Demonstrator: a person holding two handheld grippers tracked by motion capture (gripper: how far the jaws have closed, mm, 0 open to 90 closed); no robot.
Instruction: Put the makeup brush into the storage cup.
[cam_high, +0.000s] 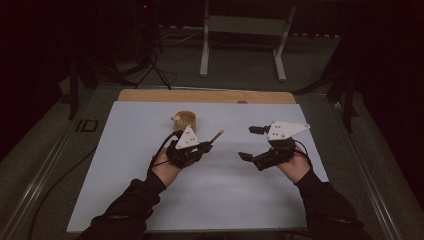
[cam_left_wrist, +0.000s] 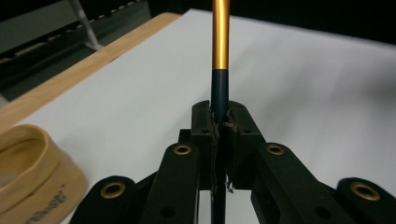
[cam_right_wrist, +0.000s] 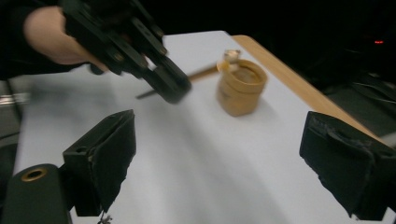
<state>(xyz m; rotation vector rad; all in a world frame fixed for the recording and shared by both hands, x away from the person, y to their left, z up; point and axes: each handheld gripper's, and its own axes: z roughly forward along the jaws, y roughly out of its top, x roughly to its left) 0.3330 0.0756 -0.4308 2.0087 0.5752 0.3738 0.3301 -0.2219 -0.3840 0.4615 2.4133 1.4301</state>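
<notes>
A dim room with a metal frame on the floor behind surrounds a counter (cam_high: 150, 200) covered by a pale sheet, with a wooden strip along its far edge; in the high view the left gripper (cam_high: 206, 146) sits left of centre above the sheet, its fingers clenched on a thin pen (cam_high: 216, 135) whose gold end pokes out toward the far right; a small tan cup (cam_high: 185, 120) stands just beyond it, near the far edge; the right gripper (cam_high: 251, 143) hovers to the right, well apart from the pen, its fingers released and empty.

In the left gripper view the two fingers (cam_left_wrist: 201, 122) press together on the pen (cam_left_wrist: 220, 56), dark blue at the grip and gold above, rising straight up the frame; the cup (cam_left_wrist: 32, 172) shows at the lower left, on the sheet.

In the right gripper view the fingers (cam_right_wrist: 112, 154) stand wide apart with nothing between them; beyond, the left gripper (cam_right_wrist: 170, 86) holds the pen (cam_right_wrist: 203, 72), blurred, just beside the cup (cam_right_wrist: 240, 91) near the wooden edge.
</notes>
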